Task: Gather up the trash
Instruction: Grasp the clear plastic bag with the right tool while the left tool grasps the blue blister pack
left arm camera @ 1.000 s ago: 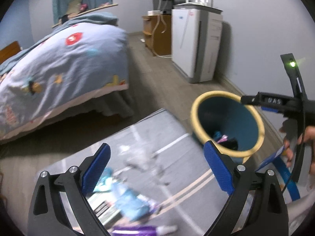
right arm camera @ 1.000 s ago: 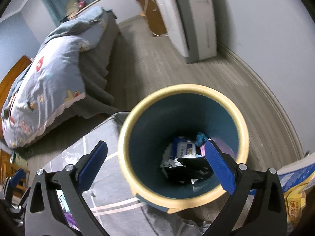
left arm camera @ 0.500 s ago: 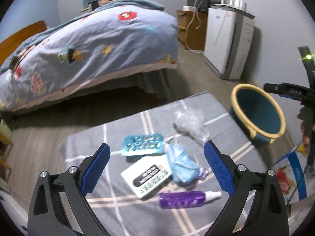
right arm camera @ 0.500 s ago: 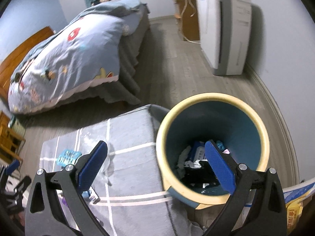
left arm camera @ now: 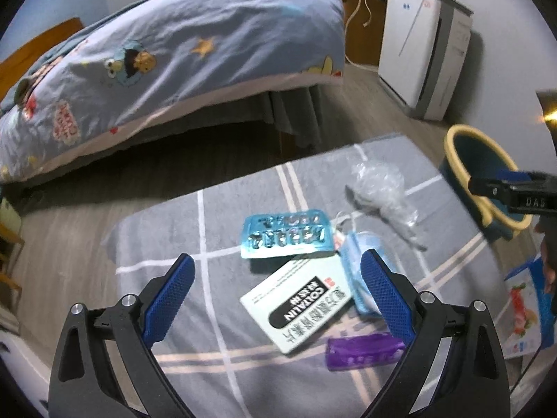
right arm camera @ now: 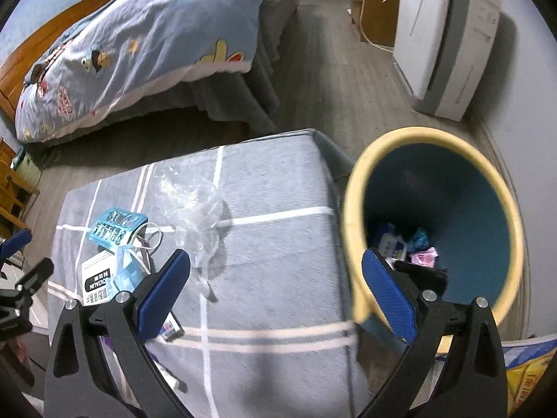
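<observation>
Both claws were spread wide with nothing between their pads: the left claw (left arm camera: pixel 275 299) hung over the litter on the grey-checked counter (left arm camera: pixel 216 358), the right claw (right arm camera: pixel 276 289) straddled the counter's right edge and the bin (right arm camera: pixel 351 209).

Nearest the left claw lay a purple bottle (left arm camera: pixel 363 351), small, hard and probably slick, half hidden behind the right pad so its cap end could not be seen; a pinch across its middle looked safest. Just beyond it was a flat white medicine box (left arm camera: pixel 299 308), light and stiff, lying too flush to pinch from above, so it would want lifting by a raised edge or corner. Touching the box's right side was a crumpled blue face mask (left arm camera: pixel 358 278), soft and easy to pinch anywhere, its white loops trailing. Farther on sat a blue blister pack (left arm camera: pixel 287 235), thin, springy and crackly, best taken by its rim. Farthest was a clear plastic wrapper (left arm camera: pixel 381 188), nearly weightless and slippery; its outline was blurred, so where it ended I could not tell.

The bin stood on the floor at the counter's right edge, already holding wrappers, its bottom partly blocked by the right claw's pad.
</observation>
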Demonstrator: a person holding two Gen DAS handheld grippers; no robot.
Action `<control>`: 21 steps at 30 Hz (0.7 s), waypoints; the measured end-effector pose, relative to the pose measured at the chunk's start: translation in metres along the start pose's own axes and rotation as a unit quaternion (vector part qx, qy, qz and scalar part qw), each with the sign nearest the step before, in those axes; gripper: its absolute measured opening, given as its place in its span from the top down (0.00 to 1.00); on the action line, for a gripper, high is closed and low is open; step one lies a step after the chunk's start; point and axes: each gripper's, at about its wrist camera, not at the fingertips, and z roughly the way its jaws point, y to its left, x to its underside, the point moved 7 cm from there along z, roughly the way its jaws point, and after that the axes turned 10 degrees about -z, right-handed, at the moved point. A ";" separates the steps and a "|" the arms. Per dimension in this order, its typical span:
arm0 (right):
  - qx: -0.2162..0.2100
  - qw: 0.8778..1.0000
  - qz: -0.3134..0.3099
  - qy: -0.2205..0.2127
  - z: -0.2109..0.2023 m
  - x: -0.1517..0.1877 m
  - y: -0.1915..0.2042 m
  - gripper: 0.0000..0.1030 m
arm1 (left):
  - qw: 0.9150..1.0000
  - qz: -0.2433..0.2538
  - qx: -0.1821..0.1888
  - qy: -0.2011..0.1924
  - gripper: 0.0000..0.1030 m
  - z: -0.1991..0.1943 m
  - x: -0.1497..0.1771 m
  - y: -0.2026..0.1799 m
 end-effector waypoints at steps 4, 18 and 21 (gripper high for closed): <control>-0.021 1.000 0.002 0.011 0.020 -0.006 0.018 0.06 | 1.000 0.009 -0.006 0.027 0.08 0.024 0.006 0.010; -0.046 0.998 -0.043 0.021 0.071 -0.037 0.063 0.09 | 0.998 -0.012 -0.002 0.063 0.08 0.086 -0.014 0.024; -0.050 0.997 -0.050 0.033 0.083 -0.037 0.068 0.24 | 0.997 -0.021 0.004 0.075 0.08 0.098 -0.017 0.023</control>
